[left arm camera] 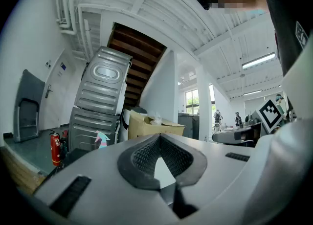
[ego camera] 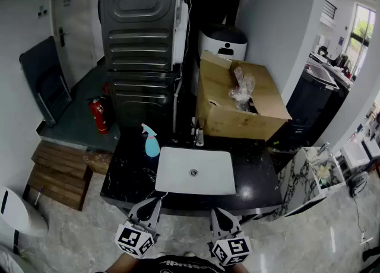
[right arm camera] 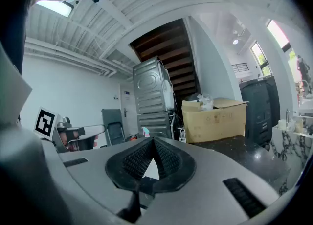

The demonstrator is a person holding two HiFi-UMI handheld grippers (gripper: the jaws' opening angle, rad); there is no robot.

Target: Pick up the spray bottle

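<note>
1. Task judged not started: the pale blue spray bottle with a pink trigger (ego camera: 151, 142) is seen upright and untouched on the glossy black stone counter (ego camera: 126, 178), just beside the back left corner of the white rectangular sink (ego camera: 172, 156).
2. The left gripper (ego camera: 152, 205) and right gripper (ego camera: 219, 216) are held at the counter's near edge, well apart from the bottle. Both pairs of jaws are pressed together, with nothing between them.
3. Left to do: jaws to be parted, bottle reached, gripped, lifted.
4. Room: an open brown cardboard box (ego camera: 237, 114) is noted at the back right, with stacked grey metal machines (ego camera: 141, 34) behind.

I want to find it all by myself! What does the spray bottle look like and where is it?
Find the black counter with the white sink. The spray bottle stands by the sink's back left corner, in front of the tall grey machines. It is the only light blue thing there.
</note>
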